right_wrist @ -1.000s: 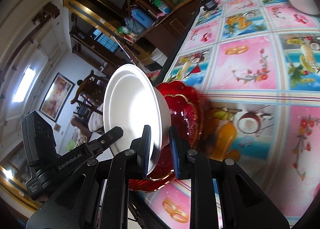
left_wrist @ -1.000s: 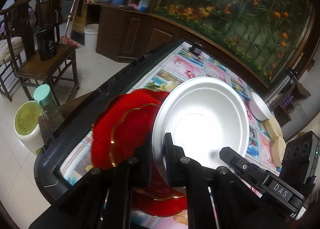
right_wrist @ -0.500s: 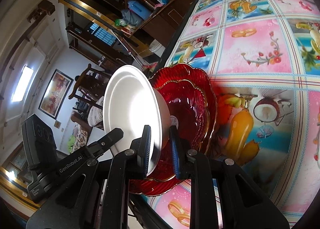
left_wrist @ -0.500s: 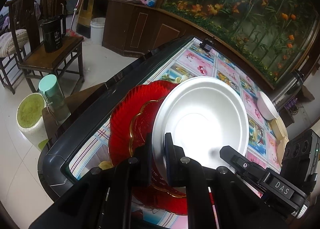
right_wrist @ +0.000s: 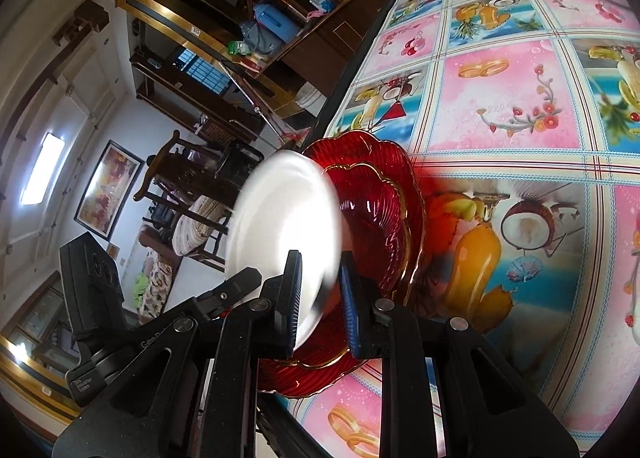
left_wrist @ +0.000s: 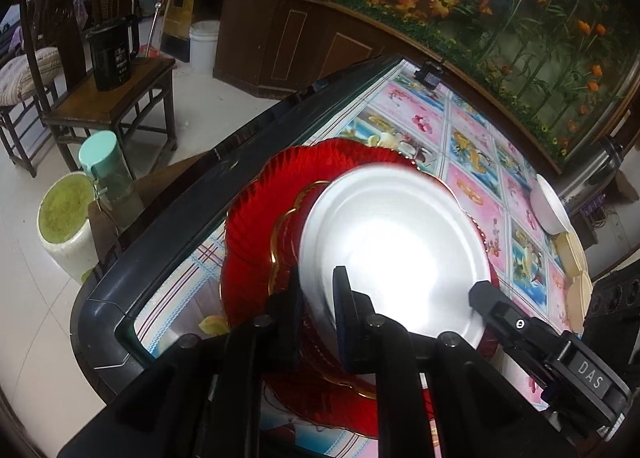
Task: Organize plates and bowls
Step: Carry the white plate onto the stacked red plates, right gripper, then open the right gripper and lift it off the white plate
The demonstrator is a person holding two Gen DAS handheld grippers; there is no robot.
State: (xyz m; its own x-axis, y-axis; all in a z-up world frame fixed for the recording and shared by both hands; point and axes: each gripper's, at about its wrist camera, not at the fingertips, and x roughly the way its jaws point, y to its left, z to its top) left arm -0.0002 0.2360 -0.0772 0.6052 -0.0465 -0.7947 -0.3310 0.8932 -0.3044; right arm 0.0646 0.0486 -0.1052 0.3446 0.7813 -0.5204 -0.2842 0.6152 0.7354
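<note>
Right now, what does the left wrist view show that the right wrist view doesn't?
Left only: a second white bowl and tan dishes at the table's far edge, and a steel flask.
Right only: a framed picture on the wall.
Both: the white plate gripped at opposite rims by the left gripper and right gripper, over stacked red plates.

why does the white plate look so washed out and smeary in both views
Left wrist view: glare blows out the white plate's centre, with its upper rim smeared. Right wrist view: the plate is motion-blurred and overexposed, while the red dishes behind it look sharper.
</note>
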